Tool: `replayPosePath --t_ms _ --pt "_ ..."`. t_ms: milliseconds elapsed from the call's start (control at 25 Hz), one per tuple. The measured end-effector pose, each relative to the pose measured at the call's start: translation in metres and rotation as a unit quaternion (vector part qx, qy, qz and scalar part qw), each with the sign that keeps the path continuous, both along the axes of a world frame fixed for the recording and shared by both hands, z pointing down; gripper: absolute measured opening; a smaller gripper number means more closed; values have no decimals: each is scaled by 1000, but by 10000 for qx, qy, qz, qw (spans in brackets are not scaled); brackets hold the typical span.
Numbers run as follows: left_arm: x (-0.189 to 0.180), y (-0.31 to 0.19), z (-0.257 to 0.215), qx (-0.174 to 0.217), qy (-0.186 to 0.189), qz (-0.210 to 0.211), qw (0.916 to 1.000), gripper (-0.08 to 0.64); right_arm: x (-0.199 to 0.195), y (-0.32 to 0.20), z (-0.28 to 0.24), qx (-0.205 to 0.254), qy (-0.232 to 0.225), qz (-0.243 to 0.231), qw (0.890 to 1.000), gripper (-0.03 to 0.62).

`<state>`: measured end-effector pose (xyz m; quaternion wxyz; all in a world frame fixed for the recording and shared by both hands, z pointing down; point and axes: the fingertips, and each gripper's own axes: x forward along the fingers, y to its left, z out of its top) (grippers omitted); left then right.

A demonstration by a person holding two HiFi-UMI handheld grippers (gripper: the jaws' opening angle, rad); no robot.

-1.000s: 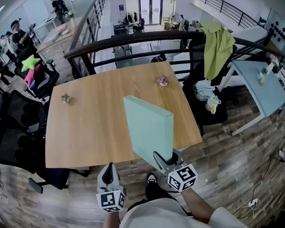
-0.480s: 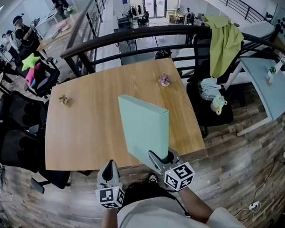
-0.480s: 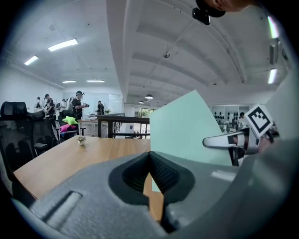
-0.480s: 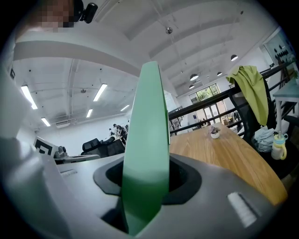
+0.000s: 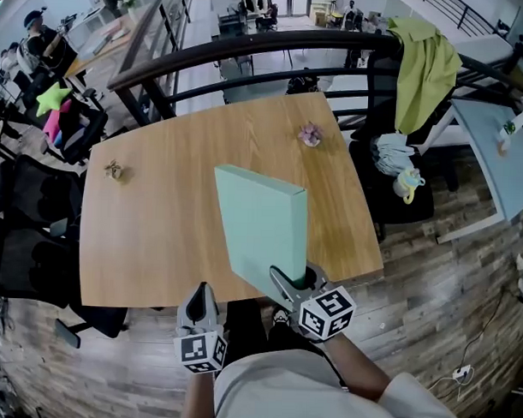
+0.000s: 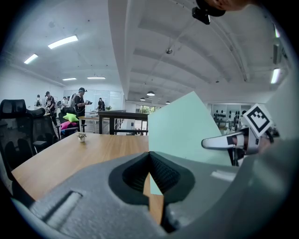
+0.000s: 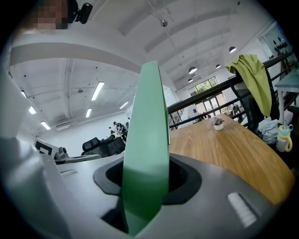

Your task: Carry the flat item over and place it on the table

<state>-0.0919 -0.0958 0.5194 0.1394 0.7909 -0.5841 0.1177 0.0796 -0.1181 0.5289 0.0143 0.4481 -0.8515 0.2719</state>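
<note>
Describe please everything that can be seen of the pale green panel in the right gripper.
The pale green panel is a flat, thick rectangular board with a plain matte surface, perhaps foam. It stands on edge, tilted, over the wooden table; whether it touches the tabletop cannot be told. The right gripper clamps its near end between both jaws.

Wooden table; left potted plant; right potted plant

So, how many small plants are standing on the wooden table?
2. One small plant sits near the table's left edge; the other plant near its far right corner. The green panel might hide more.
</note>
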Motion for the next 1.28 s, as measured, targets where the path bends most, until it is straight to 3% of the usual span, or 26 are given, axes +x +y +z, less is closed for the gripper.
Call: replayPosePath --t_ms 680,1280 --pt "-40 -66 23 -275 213 -9 9994 0 -37 -53 27 -815 -393 76 9959 181" --pt "-48 -91 58 -709 435 139 9964 0 -59 -69 69 -2028 -930 132 9747 193"
